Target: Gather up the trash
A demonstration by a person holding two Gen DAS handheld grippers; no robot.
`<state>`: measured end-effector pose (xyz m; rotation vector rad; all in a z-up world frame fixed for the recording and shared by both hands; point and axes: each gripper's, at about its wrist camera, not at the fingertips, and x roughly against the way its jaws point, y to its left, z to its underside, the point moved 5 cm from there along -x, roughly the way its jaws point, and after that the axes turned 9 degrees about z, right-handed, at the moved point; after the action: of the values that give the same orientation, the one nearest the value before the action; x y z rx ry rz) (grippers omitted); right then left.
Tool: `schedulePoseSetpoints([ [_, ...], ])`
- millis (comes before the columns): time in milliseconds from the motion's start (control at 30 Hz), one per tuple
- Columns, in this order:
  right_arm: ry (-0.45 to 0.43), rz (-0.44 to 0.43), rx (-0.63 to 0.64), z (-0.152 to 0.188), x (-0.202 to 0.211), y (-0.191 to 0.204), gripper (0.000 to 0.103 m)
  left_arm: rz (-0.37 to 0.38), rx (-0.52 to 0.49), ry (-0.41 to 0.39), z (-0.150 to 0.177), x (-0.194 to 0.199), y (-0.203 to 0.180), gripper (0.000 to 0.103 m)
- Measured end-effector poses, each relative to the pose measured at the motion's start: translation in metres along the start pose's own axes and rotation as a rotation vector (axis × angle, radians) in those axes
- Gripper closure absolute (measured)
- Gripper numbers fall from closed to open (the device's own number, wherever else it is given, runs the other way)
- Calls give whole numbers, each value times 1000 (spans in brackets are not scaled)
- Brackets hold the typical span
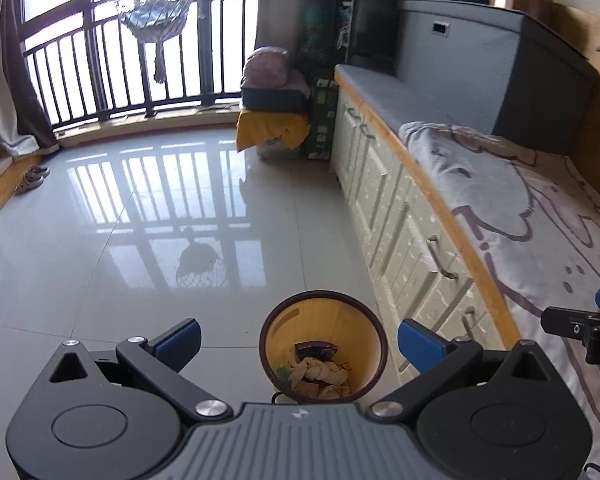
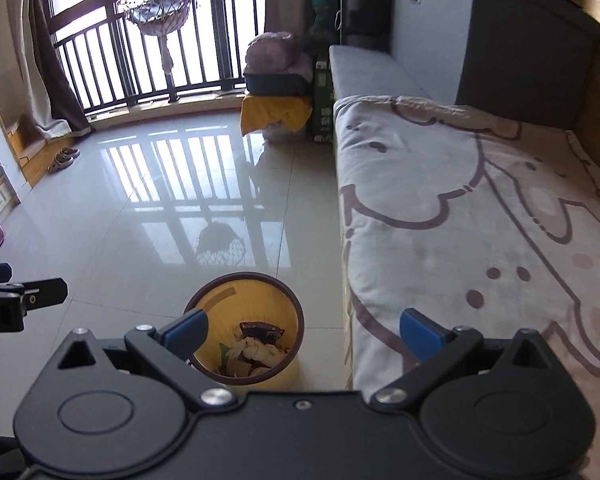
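Note:
A yellow waste bin with a dark rim stands on the tiled floor beside the bed; crumpled tissues and a dark wrapper lie inside. My left gripper hovers above the bin, open and holding nothing, its blue pads wide apart. In the right wrist view the same bin sits below and left of centre, with the trash visible in it. My right gripper is open and holds nothing, spanning the bin's edge and the bed side. Each gripper shows at the edge of the other's view.
A bed with a cartoon-print blanket runs along the right, over white drawers. A yellow-covered stool with folded bedding stands by the balcony railing. Slippers lie at the far left. Glossy floor stretches ahead.

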<state>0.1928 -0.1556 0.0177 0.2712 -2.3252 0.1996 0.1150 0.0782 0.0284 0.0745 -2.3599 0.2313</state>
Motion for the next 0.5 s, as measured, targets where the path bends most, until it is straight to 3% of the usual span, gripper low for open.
schedulePoseSetpoints([
  [300,-64,28,-31,30,32,-16,0,2,-76,-81,22,19,-26,0],
  [500,-108,57,-55,51,38,-21,0,-10,-127,-90,42,20,-32,0],
])
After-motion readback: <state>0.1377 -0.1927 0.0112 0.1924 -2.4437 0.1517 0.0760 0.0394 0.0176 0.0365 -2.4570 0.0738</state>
